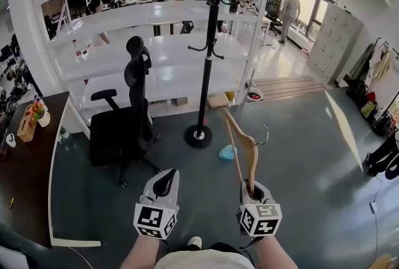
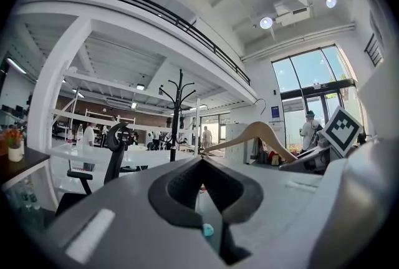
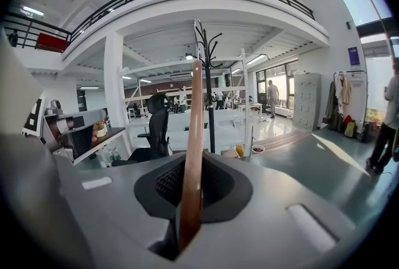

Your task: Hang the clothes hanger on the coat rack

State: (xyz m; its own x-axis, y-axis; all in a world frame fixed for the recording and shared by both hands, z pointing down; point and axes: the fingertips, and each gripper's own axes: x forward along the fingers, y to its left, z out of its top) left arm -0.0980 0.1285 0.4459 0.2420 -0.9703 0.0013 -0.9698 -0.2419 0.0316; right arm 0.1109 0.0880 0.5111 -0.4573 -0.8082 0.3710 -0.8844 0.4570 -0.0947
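The right gripper [image 1: 252, 190] is clamped on one arm of the wooden hanger [image 1: 240, 138], its jaws pressed on the wood. From the grip the hanger rises up and away towards the rack [image 1: 208, 55], with its metal hook [image 1: 265, 135] curling out on the side away from the rack. The hanger is in the air, short of the rack and lower than its hooks, touching none of them. In the right gripper view the wooden arm stands nearly upright, just left of the rack's pole.

The left gripper [image 1: 164, 183] has its jaws together with nothing between them. It is held beside the right one, on the near side of the rack and apart from the hanger.

The rack is a black pole on a round base [image 1: 198, 135], with curved hooks partway up and at the top. A black chair [image 1: 121, 130] stands just left of the base, and a small blue thing [image 1: 227, 152] lies on the floor just right of it.
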